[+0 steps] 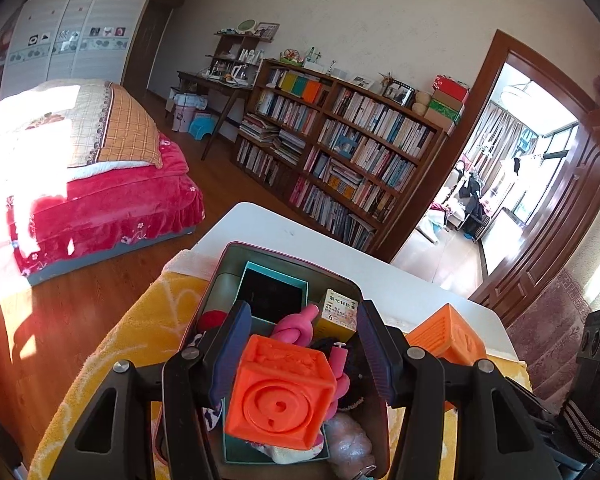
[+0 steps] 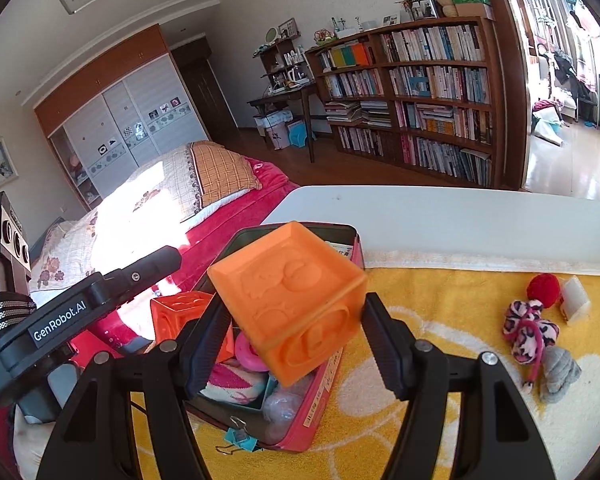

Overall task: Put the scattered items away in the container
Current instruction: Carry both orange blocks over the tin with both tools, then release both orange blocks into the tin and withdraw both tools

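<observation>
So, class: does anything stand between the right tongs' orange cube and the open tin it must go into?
Nothing visible. The right tongs hold the light orange cube over the tin; beneath lie only things already packed, like the pink ring.

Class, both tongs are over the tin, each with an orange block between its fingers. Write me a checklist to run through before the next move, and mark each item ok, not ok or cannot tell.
1. Left tongs over the tin: ok.
2. Left tongs gripping the deep orange block: cannot tell; a gap shows on its right side.
3. Right tongs clamped on the pale orange block: cannot tell.
4. Pale block above the tin opening: ok.
5. Space in the tin for two blocks: not ok, already crowded.
6. Towel cleared: not ok; red ball, spotted fabric toy and grey piece remain.
</observation>
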### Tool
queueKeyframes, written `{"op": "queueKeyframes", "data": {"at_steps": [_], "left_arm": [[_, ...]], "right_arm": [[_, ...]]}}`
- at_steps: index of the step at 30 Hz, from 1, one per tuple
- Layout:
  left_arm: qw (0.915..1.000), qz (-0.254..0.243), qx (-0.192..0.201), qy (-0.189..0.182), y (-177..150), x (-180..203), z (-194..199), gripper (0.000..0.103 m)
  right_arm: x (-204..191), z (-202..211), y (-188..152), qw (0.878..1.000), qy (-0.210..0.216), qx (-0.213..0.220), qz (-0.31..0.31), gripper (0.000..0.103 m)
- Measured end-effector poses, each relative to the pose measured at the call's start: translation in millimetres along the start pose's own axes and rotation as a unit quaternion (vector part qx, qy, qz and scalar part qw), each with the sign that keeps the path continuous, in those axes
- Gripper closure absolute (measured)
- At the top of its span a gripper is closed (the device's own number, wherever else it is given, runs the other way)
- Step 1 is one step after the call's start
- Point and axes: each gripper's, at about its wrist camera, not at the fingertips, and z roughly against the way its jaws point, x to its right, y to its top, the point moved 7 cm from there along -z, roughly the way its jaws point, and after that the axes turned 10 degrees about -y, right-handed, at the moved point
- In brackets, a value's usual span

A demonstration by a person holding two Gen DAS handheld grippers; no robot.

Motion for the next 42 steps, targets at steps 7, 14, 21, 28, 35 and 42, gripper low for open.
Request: {"op": "queueKeyframes", "data": {"at_steps": [7,14,21,28,35,42], "left_arm": [[1.0,0.002,0.008,-0.004,4,-5,2,0.021],[0.9998,0.014,0.012,-0.004,4,-12,5,0.021],[0.9999,-0.001,0.007,-0.013,-1,5,4,0.021],[0.9995,-0.016,0.002,-0.027,-4,24,4,0.021],[0.9986,-0.035,-0.012,-0.038,-12,47,-1,0.021],[0.997,-0.055,-0.025,-0.049,-21,73,-7,0.021]], "right_arm": [[-13,-22,-8,0.999,0.028,-0.038,0.017,0.03],[-9,-12,-9,0.999,0.033,-0.027,0.018,0.03],[16,0,-8,1.0,0.011,-0.018,-0.001,0.03],[57,13,-10,0.999,-0.023,-0.01,-0.032,0.03],[103,27,-14,0.996,-0.059,-0.005,-0.062,0.03],[151,44,-20,0.991,-0.093,0.002,-0.094,0.03]]}}
